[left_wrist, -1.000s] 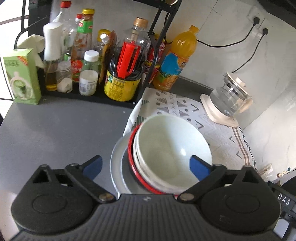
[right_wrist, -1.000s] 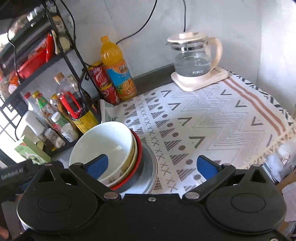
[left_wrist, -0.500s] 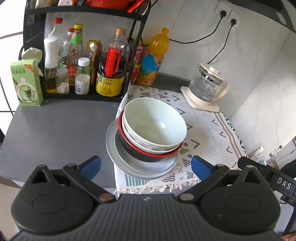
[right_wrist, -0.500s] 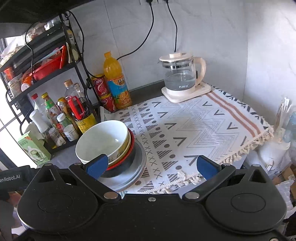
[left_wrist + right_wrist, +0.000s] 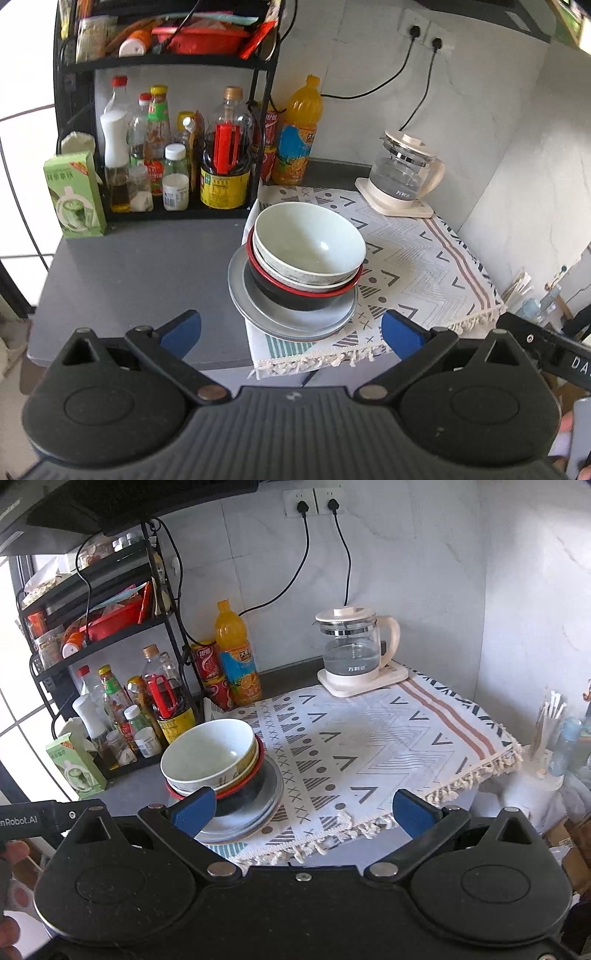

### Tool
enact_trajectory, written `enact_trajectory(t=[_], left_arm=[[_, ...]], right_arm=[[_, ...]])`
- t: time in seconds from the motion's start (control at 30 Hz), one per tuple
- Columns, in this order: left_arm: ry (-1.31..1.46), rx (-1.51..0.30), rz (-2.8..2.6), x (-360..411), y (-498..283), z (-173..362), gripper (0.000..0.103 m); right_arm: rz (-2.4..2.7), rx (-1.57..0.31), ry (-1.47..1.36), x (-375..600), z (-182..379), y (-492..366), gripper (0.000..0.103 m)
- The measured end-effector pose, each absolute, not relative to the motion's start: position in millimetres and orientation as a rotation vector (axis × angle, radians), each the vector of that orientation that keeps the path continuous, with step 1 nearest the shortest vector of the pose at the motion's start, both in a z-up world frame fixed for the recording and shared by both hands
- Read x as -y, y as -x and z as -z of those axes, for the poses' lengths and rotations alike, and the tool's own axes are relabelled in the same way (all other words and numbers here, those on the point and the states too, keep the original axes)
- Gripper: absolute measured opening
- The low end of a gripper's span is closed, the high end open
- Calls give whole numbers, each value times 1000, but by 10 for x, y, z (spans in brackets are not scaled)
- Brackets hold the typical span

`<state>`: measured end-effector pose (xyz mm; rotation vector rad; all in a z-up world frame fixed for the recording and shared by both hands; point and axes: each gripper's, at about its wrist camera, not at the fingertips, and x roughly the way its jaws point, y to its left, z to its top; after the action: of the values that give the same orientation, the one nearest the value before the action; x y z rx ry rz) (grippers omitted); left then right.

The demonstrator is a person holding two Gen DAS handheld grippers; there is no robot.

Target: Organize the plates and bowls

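Stack (image 5: 303, 273): ahead of left gripper (image 5: 291, 330), centred between its spread, empty fingers.
Right gripper (image 5: 304, 810): spread, empty; stack off its left finger.
Nearer: left, likely.

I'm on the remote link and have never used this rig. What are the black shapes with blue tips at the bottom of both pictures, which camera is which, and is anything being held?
There is no robot arm: a person carries a two-finger gripper in each hand, with a fisheye camera looking along its fingers. One picture comes from the left gripper, the other from the right gripper. The blue tips are the fingers. Both are open and hold nothing. On the patterned cloth stands a stack: a grey plate, a black bowl with a red rim, then pale bowls, the white bowl on top. Behind are a glass kettle, an orange drink bottle and a rack of bottles.
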<state>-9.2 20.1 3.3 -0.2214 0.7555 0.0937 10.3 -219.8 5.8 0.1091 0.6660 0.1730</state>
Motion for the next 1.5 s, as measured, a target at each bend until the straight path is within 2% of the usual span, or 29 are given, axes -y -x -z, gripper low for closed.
enact_trajectory(t=[0.83,1.5], left_arm=[[118,-702,-105,14,741,-167,103],[123,-708,-107,-44,716,-132,103]], right_arm=[[-206,-656,-62,2369,-168,366,103],[-216,-677,-62,2364,-120,368,103]])
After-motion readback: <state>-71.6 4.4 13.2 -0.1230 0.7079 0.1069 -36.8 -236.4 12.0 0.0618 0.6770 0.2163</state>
